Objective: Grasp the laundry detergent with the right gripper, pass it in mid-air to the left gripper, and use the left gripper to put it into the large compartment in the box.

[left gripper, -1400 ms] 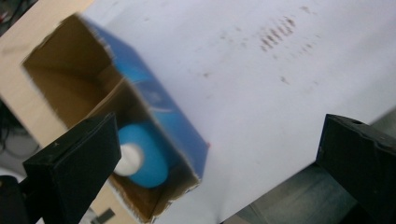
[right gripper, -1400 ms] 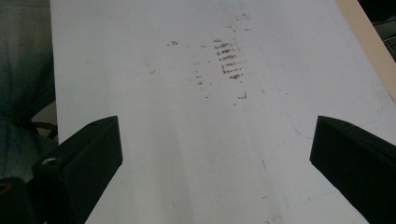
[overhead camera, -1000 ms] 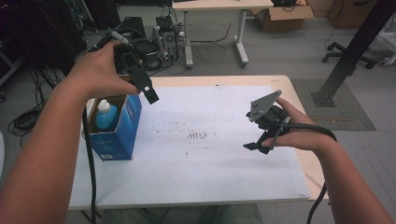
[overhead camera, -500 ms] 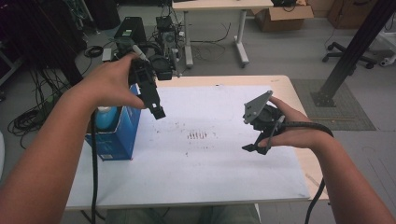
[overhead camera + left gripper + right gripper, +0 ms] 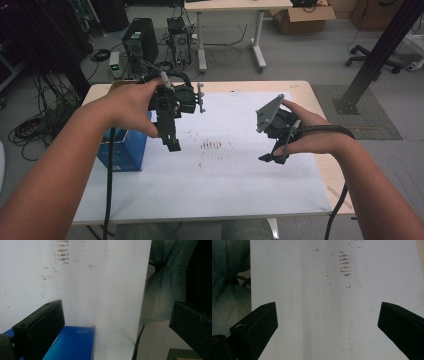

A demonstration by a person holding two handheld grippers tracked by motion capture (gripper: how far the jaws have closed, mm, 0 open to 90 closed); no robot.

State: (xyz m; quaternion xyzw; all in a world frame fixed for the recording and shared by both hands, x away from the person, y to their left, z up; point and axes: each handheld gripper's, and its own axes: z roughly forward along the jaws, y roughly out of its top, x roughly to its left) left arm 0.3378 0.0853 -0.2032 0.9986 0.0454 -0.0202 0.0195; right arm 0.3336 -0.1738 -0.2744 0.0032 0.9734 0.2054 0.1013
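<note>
**Left tongs swing off the box, empty**

The white sheet (image 5: 225, 170) on the table (image 5: 327, 175) lies under both pairs of tongs. Over the last second the left tongs (image 5: 172, 144) have come away from above the blue box (image 5: 122, 150) and moved toward the middle of the sheet. They now hang in the air just beside the box, on its inner side. The right tongs (image 5: 272, 159) have barely shifted and hover over the sheet, well apart from the left pair.

We read this as a step back from the box and not a pick. The left tongs stand spread wide with nothing between them, and so do the right. Whatever the box is meant to give up has, in our judgement, not been lifted, and the left pair must go back over the opening before anything can be gripped.

The box is the one container here. It stands on the sheet's edge, behind and below the left tongs. In the left gripper view a blue corner of it shows at the foot of one jaw. The forearm covers its open top from above, so we cannot tell what it holds at this moment.

A patch of brown smudges (image 5: 212, 145) sits on the sheet between the two pairs, nearer the left.
</note>
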